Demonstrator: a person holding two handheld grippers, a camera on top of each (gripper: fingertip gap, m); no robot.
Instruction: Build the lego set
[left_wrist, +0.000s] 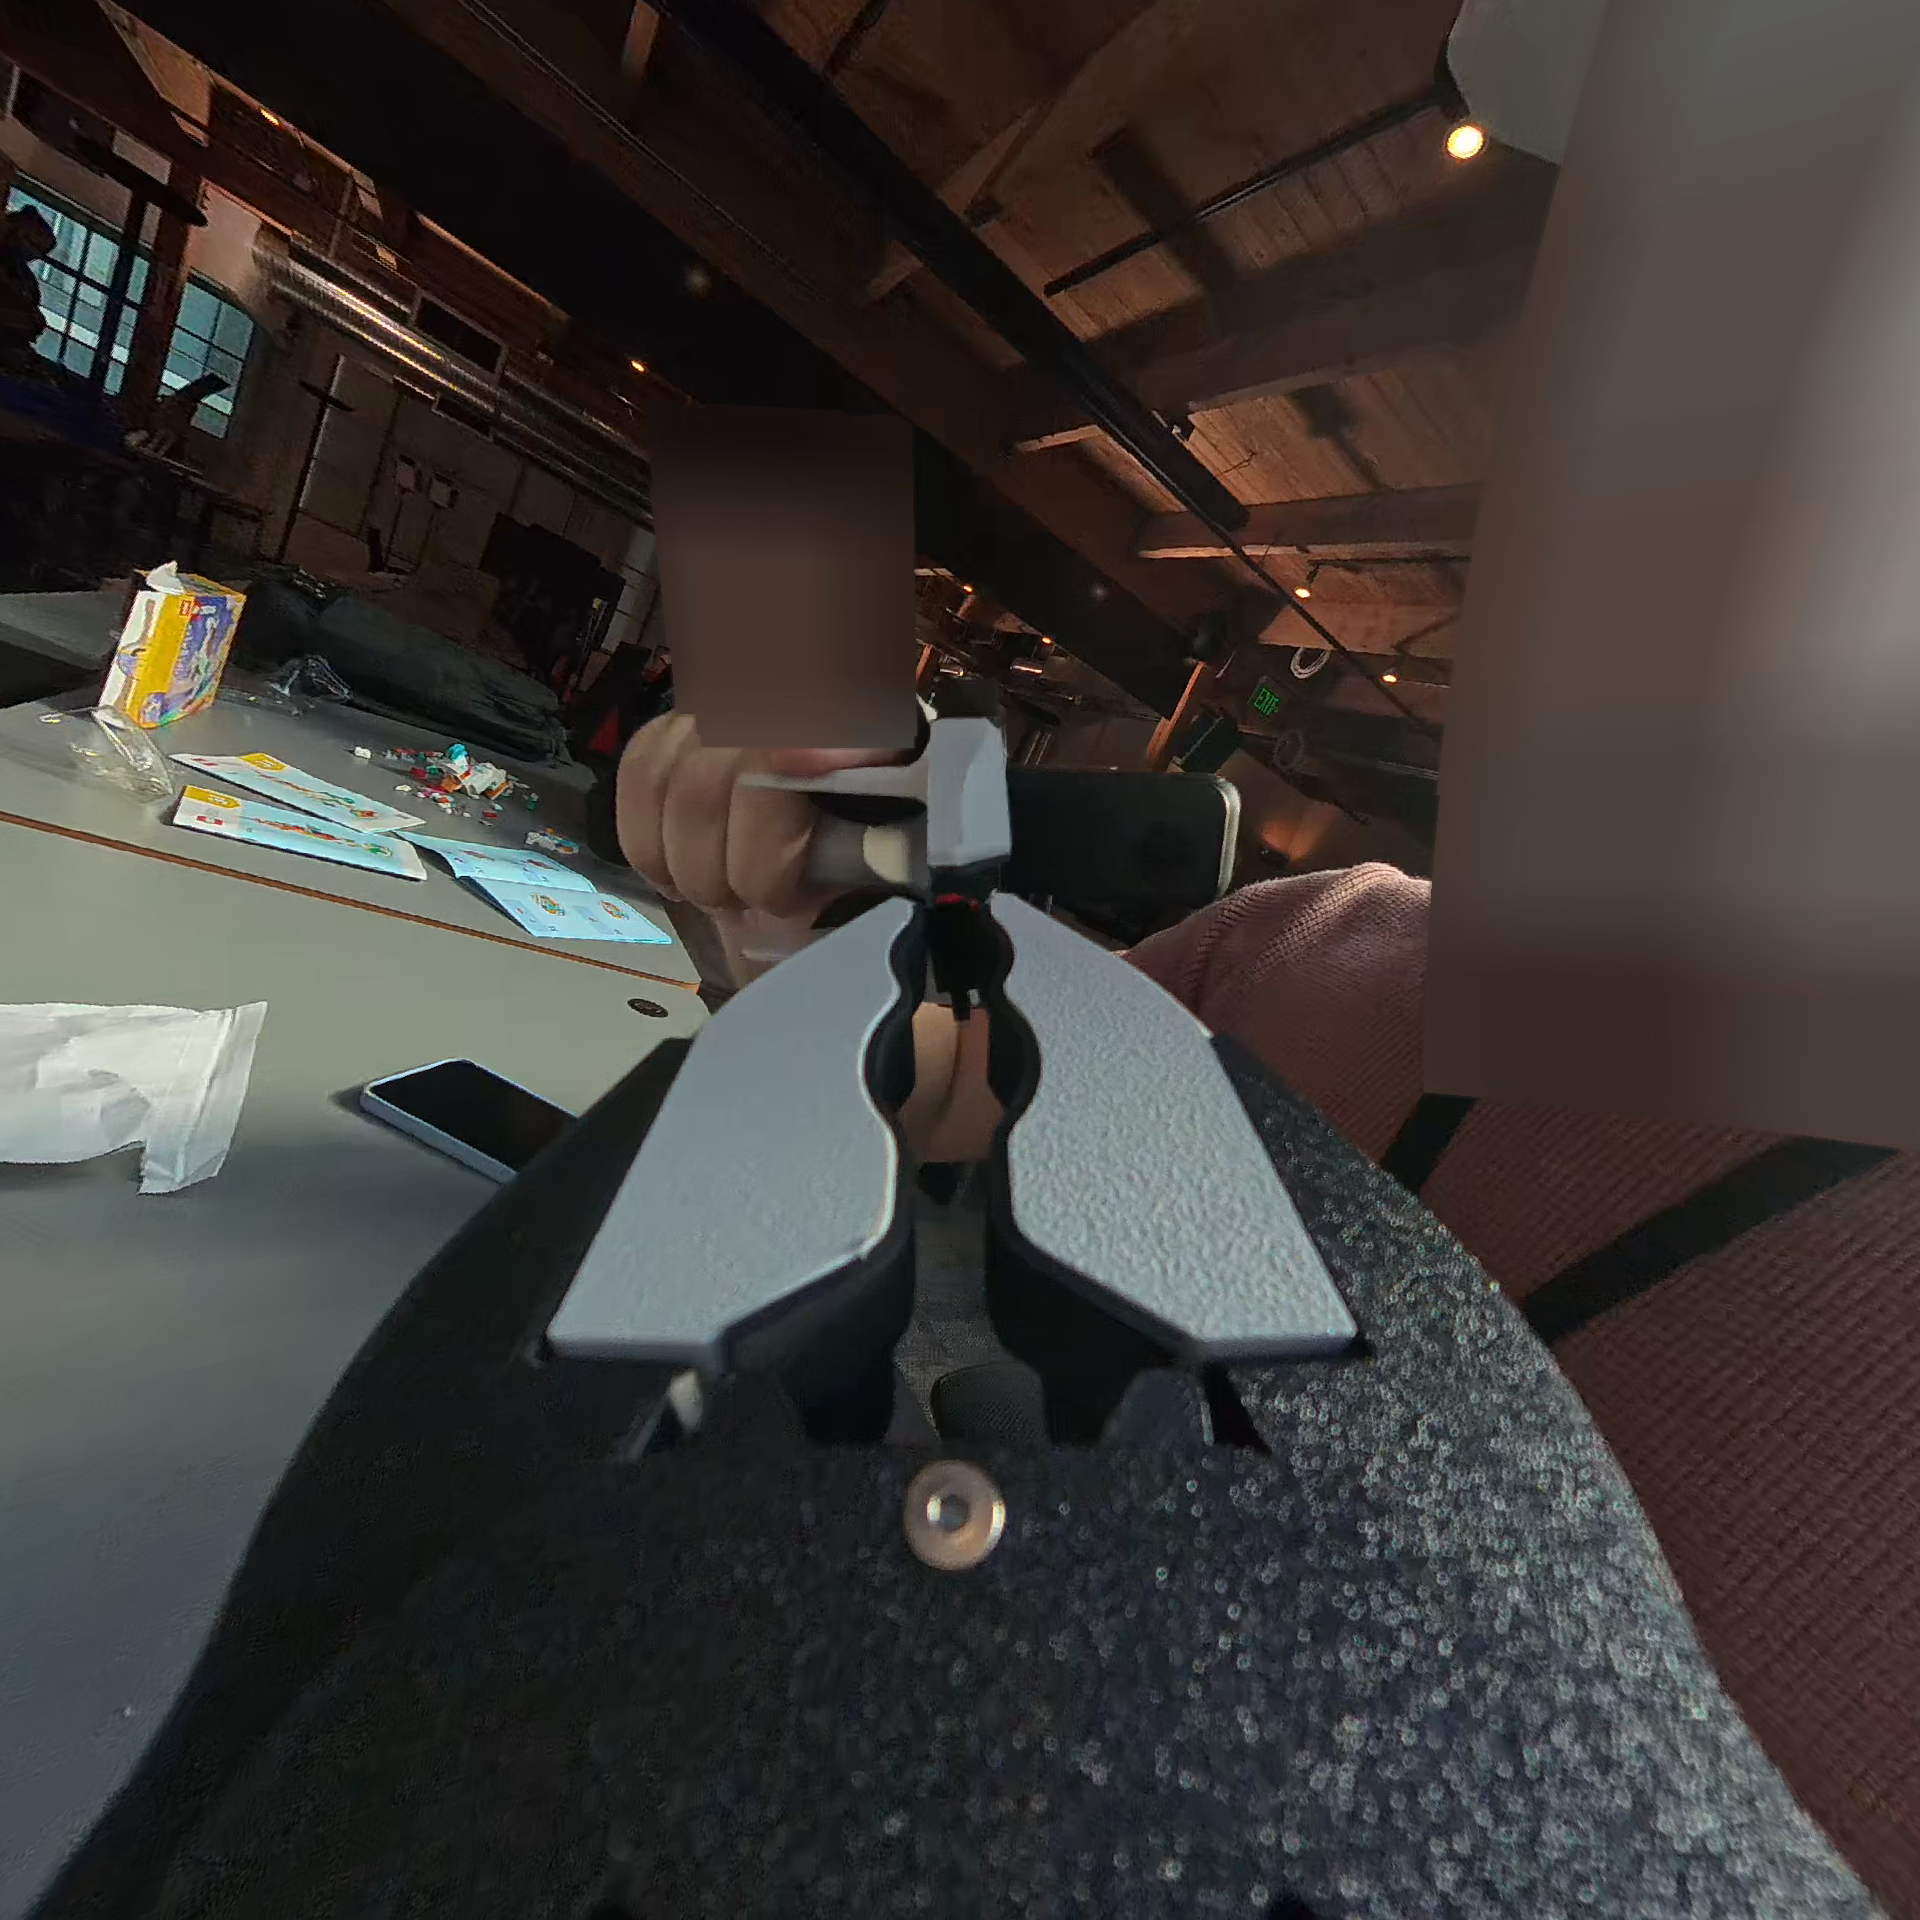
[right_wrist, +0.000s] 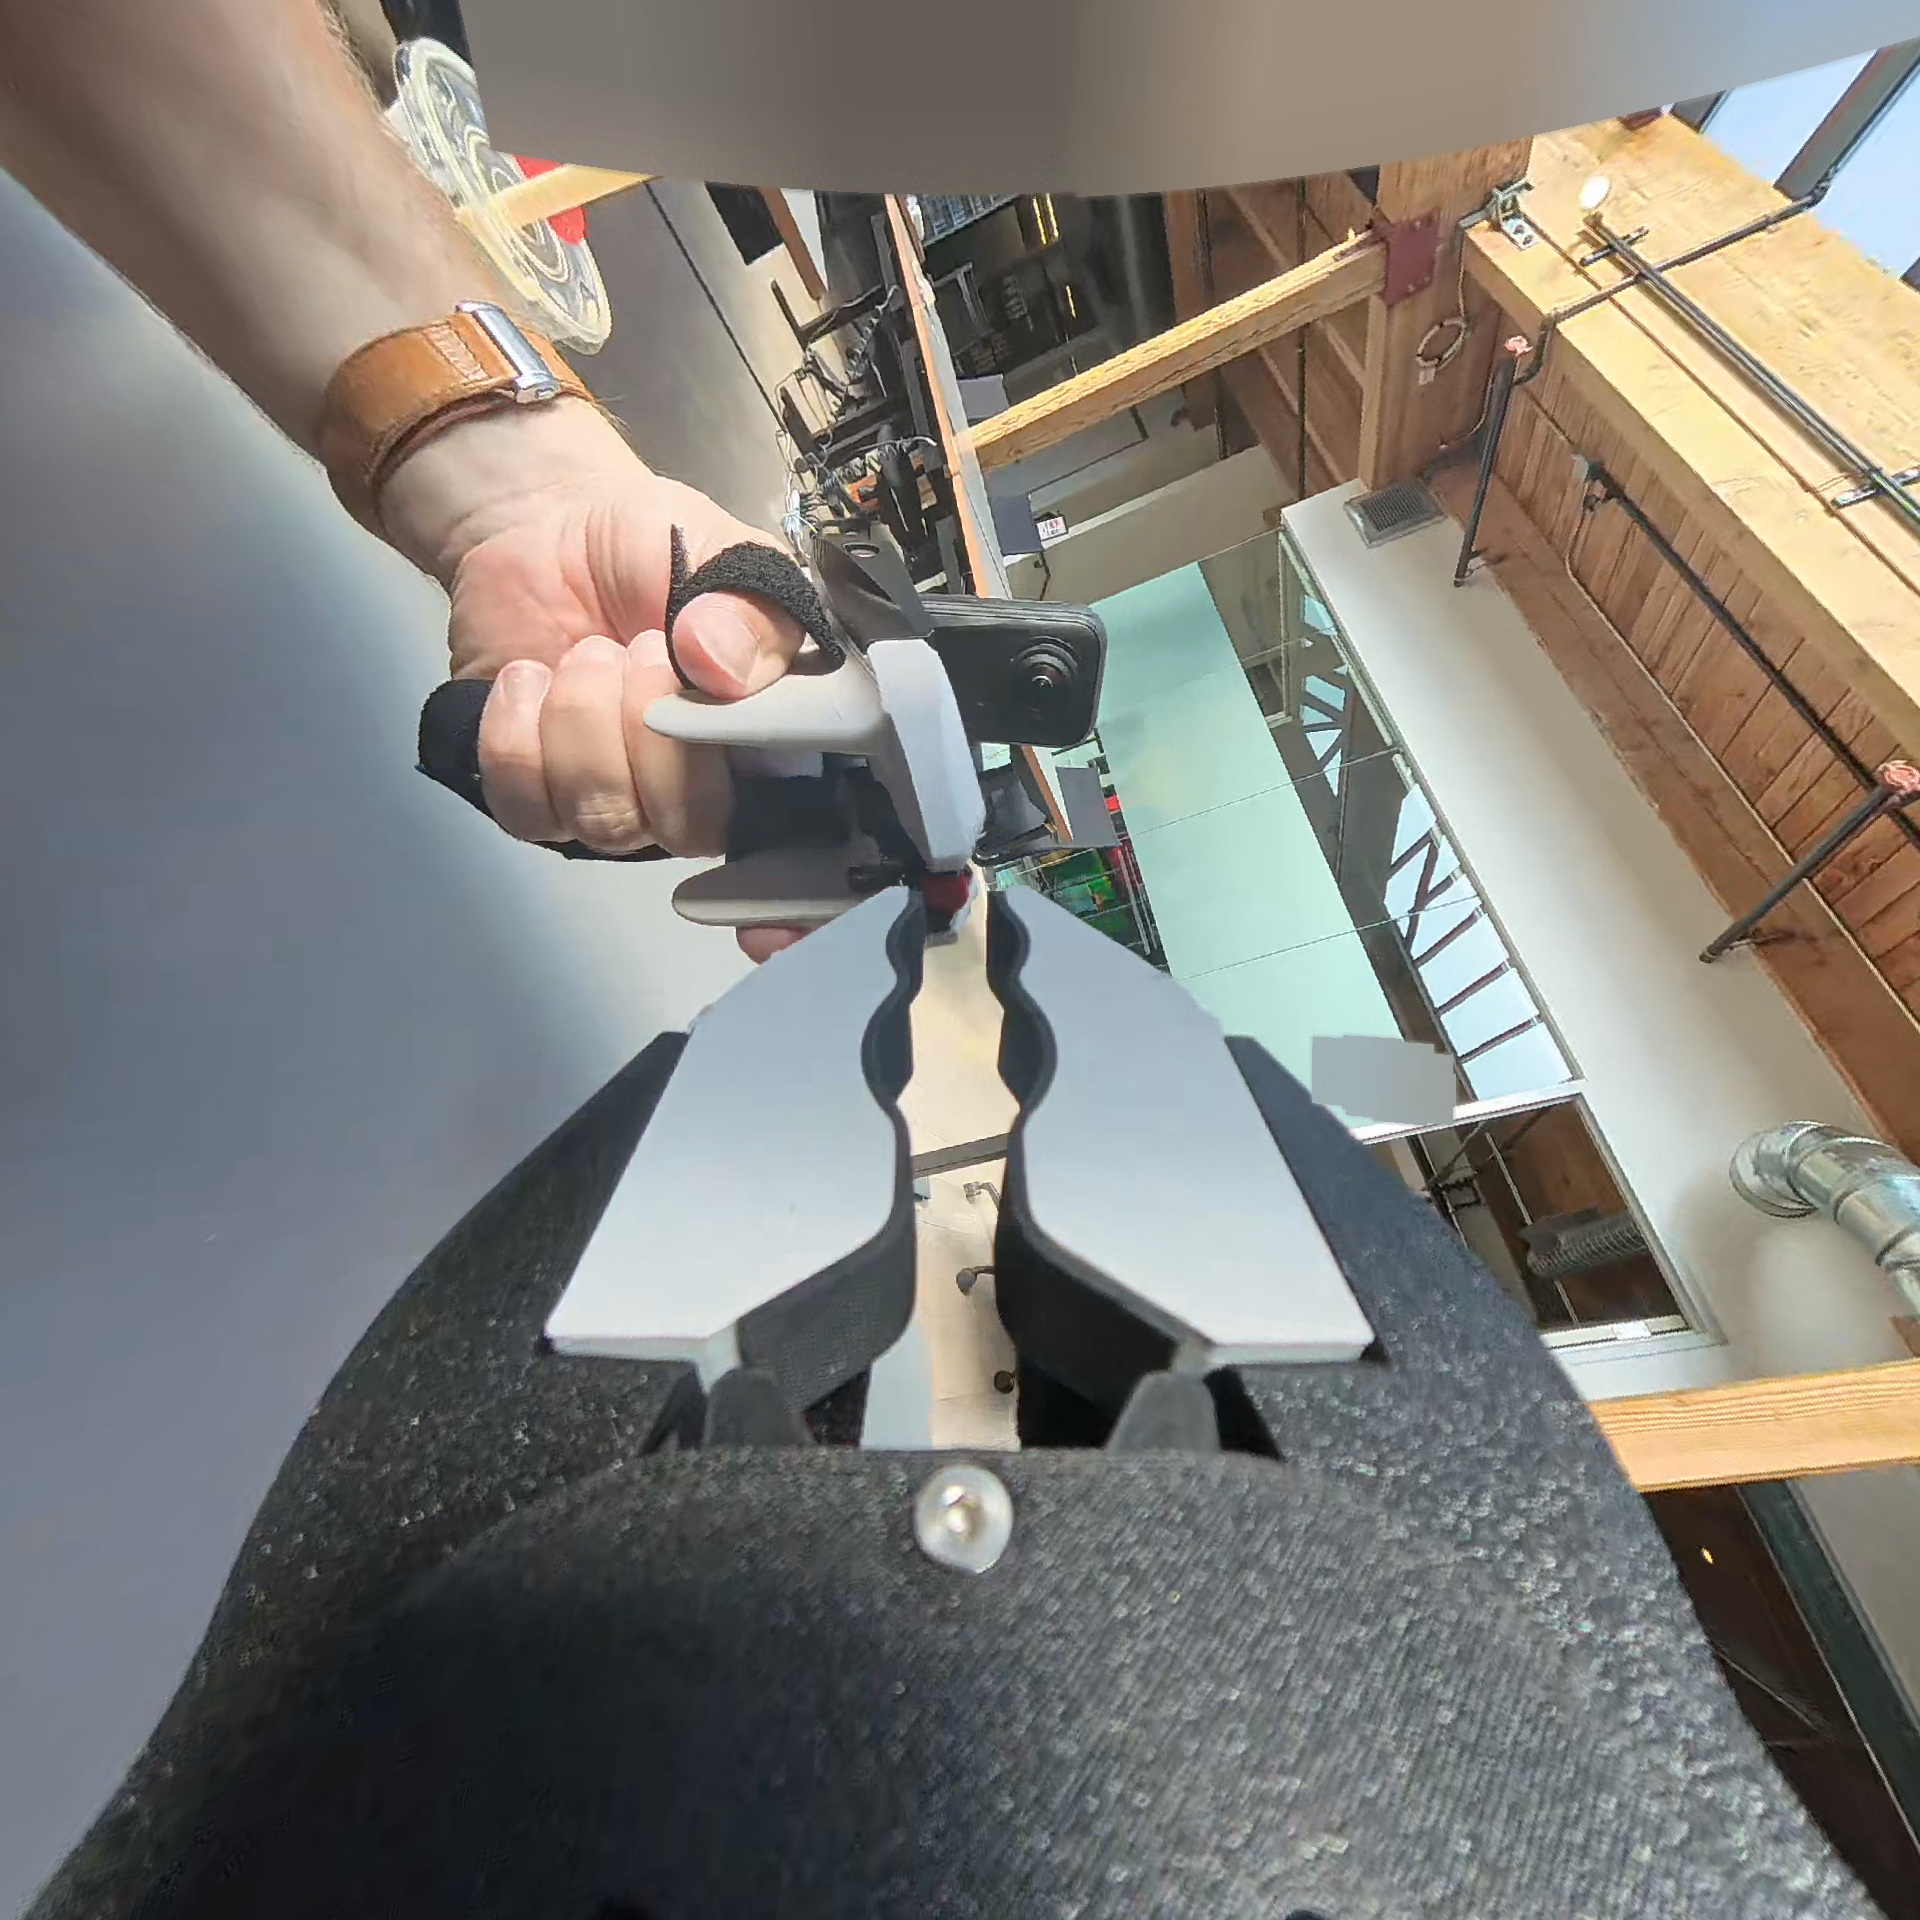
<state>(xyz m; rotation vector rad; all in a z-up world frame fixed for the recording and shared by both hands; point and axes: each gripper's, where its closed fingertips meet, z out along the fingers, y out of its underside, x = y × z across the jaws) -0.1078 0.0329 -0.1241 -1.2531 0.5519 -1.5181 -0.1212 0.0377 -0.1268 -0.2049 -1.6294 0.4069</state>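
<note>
Both grippers are held up in the air and face each other tip to tip. My left gripper (left_wrist: 952, 914) is shut on a small black and red lego piece (left_wrist: 954, 951) at its fingertips. The right gripper's white body (left_wrist: 966, 800) and a hand show just beyond it. In the right wrist view, my right gripper (right_wrist: 948, 906) is closed on a small red and white lego piece (right_wrist: 945, 894). The left gripper (right_wrist: 914, 748), held in a hand (right_wrist: 582, 707), meets it there. How the pieces join is hidden by the fingertips.
On the grey table (left_wrist: 312, 1299) at left lie a lego box (left_wrist: 171, 655), instruction booklets (left_wrist: 301, 821), a pile of loose bricks (left_wrist: 457, 774), a phone (left_wrist: 468, 1112) and a white paper bag (left_wrist: 114, 1081). A person's reddish sleeve (left_wrist: 1309, 966) fills the right. The grippers are tip to tip, or close to it.
</note>
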